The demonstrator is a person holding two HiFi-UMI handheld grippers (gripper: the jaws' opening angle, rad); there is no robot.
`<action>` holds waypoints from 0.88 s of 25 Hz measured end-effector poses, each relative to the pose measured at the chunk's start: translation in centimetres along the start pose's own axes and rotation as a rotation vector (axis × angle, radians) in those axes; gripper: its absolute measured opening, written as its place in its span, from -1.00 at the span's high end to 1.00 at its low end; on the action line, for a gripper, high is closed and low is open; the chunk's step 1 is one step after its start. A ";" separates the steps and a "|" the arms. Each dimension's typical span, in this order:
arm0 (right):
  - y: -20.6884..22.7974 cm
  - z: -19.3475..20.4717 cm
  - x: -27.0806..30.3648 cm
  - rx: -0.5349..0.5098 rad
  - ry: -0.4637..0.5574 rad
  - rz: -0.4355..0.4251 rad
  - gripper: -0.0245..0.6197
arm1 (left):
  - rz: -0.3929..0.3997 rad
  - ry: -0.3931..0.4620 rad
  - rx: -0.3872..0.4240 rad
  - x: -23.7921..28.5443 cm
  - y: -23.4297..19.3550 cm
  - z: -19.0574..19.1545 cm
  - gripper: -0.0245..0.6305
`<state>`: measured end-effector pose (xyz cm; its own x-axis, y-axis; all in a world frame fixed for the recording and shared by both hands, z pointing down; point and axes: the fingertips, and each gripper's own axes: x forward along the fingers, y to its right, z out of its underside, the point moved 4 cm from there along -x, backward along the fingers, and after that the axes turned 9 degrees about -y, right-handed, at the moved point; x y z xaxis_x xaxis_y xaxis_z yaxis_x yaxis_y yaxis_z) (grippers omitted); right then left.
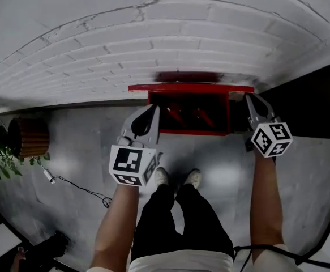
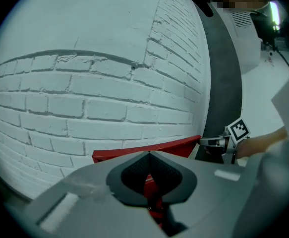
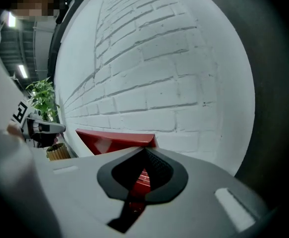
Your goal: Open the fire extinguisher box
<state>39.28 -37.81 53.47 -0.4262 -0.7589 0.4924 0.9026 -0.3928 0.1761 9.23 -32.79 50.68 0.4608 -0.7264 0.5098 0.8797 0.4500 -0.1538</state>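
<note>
The fire extinguisher box (image 1: pixel 191 132) stands open against the brick wall (image 1: pixel 153 44), with the left gripper (image 1: pixel 151 110) and right gripper (image 1: pixel 250 99) at its left and right edges, both with jaws pressed together.

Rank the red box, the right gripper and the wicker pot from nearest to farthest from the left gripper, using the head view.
1. Box, right beside the left gripper.
2. Right gripper, at the box's other side.
3. Pot, far left on the floor.
</note>
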 end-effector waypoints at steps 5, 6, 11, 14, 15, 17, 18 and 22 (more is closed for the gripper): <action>0.8 -1.5 1.0 0.010 0.005 -0.003 0.90 | -0.010 0.004 -0.011 0.2 -0.6 -0.8 0.91; 0.8 -1.6 1.2 0.009 0.007 -0.005 0.90 | -0.013 0.004 -0.012 0.2 -0.6 -0.9 0.91; 2.0 -2.2 1.9 0.009 0.025 -0.005 0.91 | -0.022 -0.004 -0.019 0.2 -0.6 -0.9 0.91; 2.8 -3.0 2.0 0.028 0.048 0.008 0.90 | -0.041 0.008 0.001 -0.3 -0.7 -1.1 0.91; 2.8 -3.1 1.9 0.030 0.050 0.009 0.91 | -0.049 0.014 0.013 -0.4 -0.8 -1.1 0.91; 2.4 -3.1 1.8 0.018 0.043 0.008 0.90 | -0.057 0.020 0.020 -0.7 -0.8 -1.3 0.91; 2.2 -3.1 1.7 0.009 0.038 0.006 0.90 | -0.056 0.017 0.012 -0.8 -0.8 -1.4 0.91; 0.8 -3.6 1.0 -0.018 0.046 -0.007 0.90 | -0.051 0.008 -0.001 -1.1 -0.7 -2.0 0.91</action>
<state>39.42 -40.76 50.97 -0.4349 -0.7792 0.4514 0.8988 -0.4067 0.1638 8.37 -33.33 48.55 0.4162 -0.7529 0.5099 0.9022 0.4116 -0.1287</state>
